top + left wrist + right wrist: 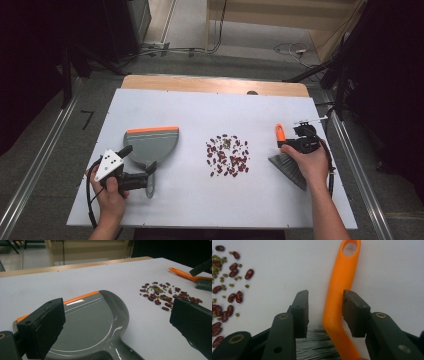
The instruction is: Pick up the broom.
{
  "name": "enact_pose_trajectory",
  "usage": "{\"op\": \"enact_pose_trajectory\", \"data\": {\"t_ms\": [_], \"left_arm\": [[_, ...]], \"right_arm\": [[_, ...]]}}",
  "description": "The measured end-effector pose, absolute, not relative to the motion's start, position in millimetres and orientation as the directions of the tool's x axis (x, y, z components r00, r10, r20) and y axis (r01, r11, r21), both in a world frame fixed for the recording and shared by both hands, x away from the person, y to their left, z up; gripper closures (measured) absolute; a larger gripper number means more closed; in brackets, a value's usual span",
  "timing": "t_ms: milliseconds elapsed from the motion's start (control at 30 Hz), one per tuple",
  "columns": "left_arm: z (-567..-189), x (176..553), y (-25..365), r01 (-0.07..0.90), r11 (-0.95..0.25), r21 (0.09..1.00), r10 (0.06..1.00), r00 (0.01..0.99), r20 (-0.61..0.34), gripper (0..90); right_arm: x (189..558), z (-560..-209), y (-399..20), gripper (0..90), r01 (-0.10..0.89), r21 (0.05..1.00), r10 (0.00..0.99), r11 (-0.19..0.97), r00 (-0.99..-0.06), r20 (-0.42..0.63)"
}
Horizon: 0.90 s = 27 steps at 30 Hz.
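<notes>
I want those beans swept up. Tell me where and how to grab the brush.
Grip the brush by its orange handle, just above the bend near the bristles. It lies flat, so come straight down with the right claw astride it; the slim shaft fits between the jaws.

White table top [165, 105], wooden edge [210, 84] at far side. Grey floor [240, 62] beyond, cables [287, 49] trailing across it. Light wood panels [280, 15] at back. Metal rails [35, 170] flank table. Dark stands [75, 60] left, dark gear [385, 75] right. Light falls on table; sides dim.
</notes>
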<state>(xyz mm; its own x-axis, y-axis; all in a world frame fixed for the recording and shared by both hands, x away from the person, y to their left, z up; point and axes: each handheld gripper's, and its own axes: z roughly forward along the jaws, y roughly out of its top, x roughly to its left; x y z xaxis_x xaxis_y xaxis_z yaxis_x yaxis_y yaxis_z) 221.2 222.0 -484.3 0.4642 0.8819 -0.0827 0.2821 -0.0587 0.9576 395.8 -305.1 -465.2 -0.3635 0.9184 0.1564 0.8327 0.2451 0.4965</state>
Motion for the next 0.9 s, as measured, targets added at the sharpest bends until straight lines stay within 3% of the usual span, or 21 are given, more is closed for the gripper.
{"op": "enact_pose_trajectory", "data": {"t_ms": [300, 467, 900], "left_arm": [[-484, 220, 223, 0.282, -0.062, 0.957, 0.883, 0.463, -0.080, 0.7], [-484, 219, 221, 0.283, -0.063, 0.957, 0.884, 0.460, -0.078, 0.7], [-479, 214, 214, 0.267, -0.078, 0.960, 0.876, 0.478, -0.062, 0.7]], "right_arm": [[395, -477, -303, 60.5, 0.861, 0.447, 0.943, 0.242, -0.317, 0.100], [393, -478, -293, 65.4, 0.852, 0.441, 0.948, 0.283, -0.318, 0.006], [390, -480, -298, 68.6, 0.851, 0.473, 0.957, 0.228, -0.286, 0.055]]}}
